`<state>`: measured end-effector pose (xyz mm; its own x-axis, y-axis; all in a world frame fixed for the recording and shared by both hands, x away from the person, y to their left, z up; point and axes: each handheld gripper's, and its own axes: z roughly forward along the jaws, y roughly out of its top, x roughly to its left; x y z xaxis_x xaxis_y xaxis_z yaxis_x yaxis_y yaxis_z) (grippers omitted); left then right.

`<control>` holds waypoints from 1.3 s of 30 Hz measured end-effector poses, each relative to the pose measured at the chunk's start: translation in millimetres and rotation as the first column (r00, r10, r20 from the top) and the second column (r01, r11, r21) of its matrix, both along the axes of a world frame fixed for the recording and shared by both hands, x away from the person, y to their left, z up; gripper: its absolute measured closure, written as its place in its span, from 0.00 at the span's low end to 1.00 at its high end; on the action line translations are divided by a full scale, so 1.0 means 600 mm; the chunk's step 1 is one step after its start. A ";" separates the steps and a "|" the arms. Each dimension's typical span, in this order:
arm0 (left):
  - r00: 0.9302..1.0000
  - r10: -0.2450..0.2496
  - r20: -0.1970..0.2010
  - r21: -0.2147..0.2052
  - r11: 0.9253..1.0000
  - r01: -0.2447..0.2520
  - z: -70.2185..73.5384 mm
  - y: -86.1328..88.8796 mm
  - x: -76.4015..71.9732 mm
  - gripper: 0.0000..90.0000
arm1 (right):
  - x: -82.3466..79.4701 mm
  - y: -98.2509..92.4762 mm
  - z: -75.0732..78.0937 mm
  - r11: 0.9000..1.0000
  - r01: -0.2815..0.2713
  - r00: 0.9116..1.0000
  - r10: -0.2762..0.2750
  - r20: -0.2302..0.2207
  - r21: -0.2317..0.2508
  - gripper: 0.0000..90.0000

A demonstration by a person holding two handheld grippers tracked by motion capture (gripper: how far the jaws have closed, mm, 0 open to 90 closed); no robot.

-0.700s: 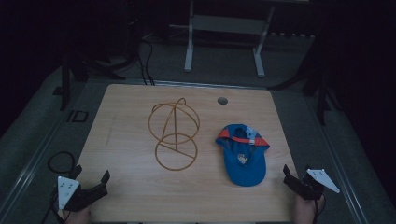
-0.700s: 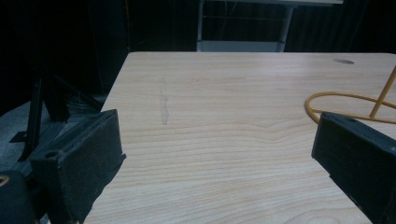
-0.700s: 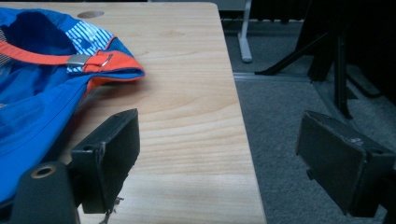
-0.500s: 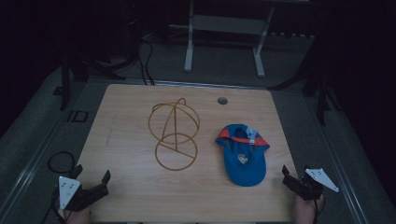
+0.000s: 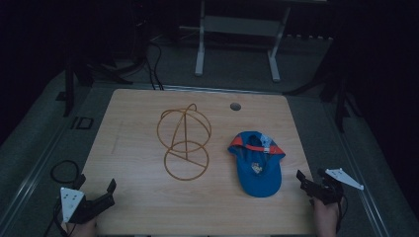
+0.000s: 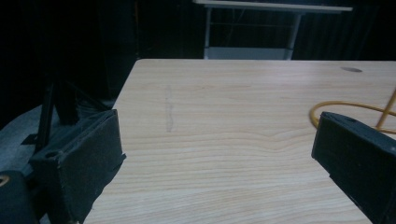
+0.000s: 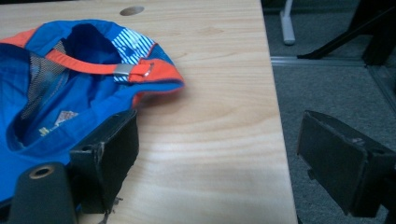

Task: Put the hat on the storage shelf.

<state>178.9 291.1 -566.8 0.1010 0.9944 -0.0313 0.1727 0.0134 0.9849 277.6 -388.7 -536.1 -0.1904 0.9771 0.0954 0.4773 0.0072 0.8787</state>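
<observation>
Blue fabric cap with orange trim [image 5: 257, 165] lies upside down at the near right of the light wooden bench [image 5: 138, 123], beside the yellow wire hat stand [image 5: 185, 145] in the middle. Since the earlier pictures almost nothing has changed: both hands stay at the near edge. The right tongs [image 5: 303, 181] are spread and empty, just beside the cap's brim. The left tongs [image 5: 105, 193] are spread too, well apart from the stand. I judge that the work has not yet started.
</observation>
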 end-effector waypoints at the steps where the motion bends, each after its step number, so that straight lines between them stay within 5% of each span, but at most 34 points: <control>1: 1.000 -0.004 0.006 0.016 1.000 0.003 0.000 -0.001 0.000 0.02 | 0.005 0.002 0.006 1.000 -0.005 1.000 0.005 0.002 -0.005 0.15; 7: 1.000 0.000 -0.008 0.060 0.998 0.000 0.000 -0.009 0.001 0.02 | 0.031 0.014 0.040 0.998 -0.064 0.998 0.064 -0.007 0.010 0.14; 11: 1.000 -0.012 -0.017 0.017 1.000 0.012 0.002 -0.010 0.000 0.02 | 0.043 0.027 0.057 0.994 -0.109 0.994 0.109 0.000 0.022 0.14; 14: 1.000 -0.004 -0.026 -0.006 1.000 0.004 0.006 -0.010 -0.002 0.03 | 0.055 0.041 0.076 0.987 -0.160 0.987 0.160 -0.008 -0.007 0.14; 18: 0.998 -0.007 -0.055 -0.028 1.000 0.006 0.012 -0.010 -0.004 0.04 | 0.074 0.054 0.102 0.974 -0.226 0.974 0.226 0.002 0.031 0.14; 20: 0.997 -0.027 -0.075 -0.030 0.999 0.025 0.011 -0.011 -0.001 0.04 | 0.083 0.067 0.112 0.973 -0.230 0.973 0.230 0.007 -0.007 0.14; 22: 0.995 -0.043 -0.094 -0.025 0.999 0.041 0.010 -0.012 0.000 0.04 | 0.093 0.079 0.117 0.961 -0.278 0.961 0.277 0.009 0.002 0.14; 30: 0.989 -0.083 -0.122 -0.027 0.996 0.081 0.008 -0.011 0.003 0.04 | 0.148 0.125 0.110 0.930 -0.364 0.931 0.361 -0.048 -0.055 0.24; 35: 0.989 -0.082 -0.119 -0.027 0.996 0.080 0.007 -0.009 0.004 0.04 | 0.188 0.144 0.094 0.921 -0.376 0.925 0.367 -0.097 -0.101 0.34; 39: 0.989 -0.083 -0.121 -0.035 0.996 0.079 0.007 -0.007 0.003 0.04 | 0.218 0.155 0.078 0.925 -0.360 0.930 0.345 -0.127 -0.125 0.37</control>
